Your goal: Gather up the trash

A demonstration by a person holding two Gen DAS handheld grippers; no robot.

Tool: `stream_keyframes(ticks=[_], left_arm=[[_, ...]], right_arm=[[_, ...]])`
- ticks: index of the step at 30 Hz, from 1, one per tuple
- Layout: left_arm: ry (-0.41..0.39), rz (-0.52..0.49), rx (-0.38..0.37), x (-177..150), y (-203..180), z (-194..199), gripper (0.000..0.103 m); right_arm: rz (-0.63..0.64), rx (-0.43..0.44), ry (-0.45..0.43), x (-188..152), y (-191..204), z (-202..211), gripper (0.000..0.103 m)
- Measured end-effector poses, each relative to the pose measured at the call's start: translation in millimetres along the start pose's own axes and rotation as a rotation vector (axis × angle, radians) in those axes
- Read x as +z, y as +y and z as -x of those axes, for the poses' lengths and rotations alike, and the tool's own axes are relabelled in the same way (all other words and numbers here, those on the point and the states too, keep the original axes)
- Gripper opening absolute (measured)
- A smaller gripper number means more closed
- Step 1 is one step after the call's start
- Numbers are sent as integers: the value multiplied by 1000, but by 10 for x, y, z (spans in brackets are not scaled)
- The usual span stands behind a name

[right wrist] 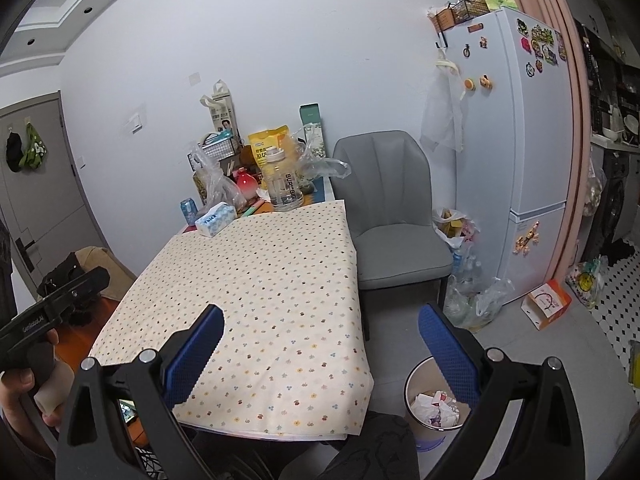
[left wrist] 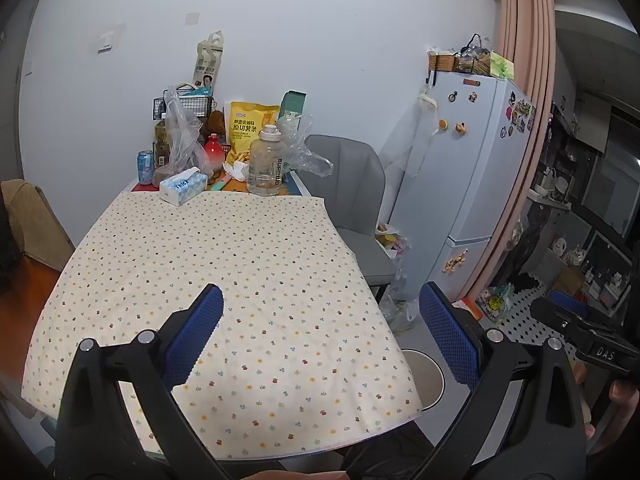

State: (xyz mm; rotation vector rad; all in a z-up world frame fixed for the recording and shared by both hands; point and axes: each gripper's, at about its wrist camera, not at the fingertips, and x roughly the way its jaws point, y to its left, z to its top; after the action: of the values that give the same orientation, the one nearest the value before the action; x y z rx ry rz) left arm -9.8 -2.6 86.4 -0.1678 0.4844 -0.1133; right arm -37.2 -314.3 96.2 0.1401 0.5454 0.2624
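Observation:
A round waste bin point(right wrist: 434, 404) stands on the floor right of the table's near corner, holding crumpled white paper and wrappers point(right wrist: 438, 404). Its rim also shows in the left wrist view point(left wrist: 430, 376). My left gripper point(left wrist: 320, 312) is open and empty, held above the near part of the dotted tablecloth point(left wrist: 224, 264). My right gripper point(right wrist: 320, 332) is open and empty, above the table's near right edge, with its right finger over the bin. The cloth point(right wrist: 264, 288) bears nothing in its near part.
At the table's far end stand a tissue box point(left wrist: 183, 185), a clear water jug point(left wrist: 265, 164), a blue can point(left wrist: 145, 167), plastic bags and a yellow snack bag point(left wrist: 250, 128). A grey chair point(right wrist: 394, 224) and a white fridge point(right wrist: 516, 152) are to the right, with bags on the floor.

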Motion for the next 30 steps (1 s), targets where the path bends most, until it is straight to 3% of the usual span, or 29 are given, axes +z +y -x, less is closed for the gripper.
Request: stream_keyframes(ticks=[30], left_arm=[[20, -16, 19, -106, -91, -51, 97]], right_arm=[[-48, 2, 20, -165, -197, -75, 96]])
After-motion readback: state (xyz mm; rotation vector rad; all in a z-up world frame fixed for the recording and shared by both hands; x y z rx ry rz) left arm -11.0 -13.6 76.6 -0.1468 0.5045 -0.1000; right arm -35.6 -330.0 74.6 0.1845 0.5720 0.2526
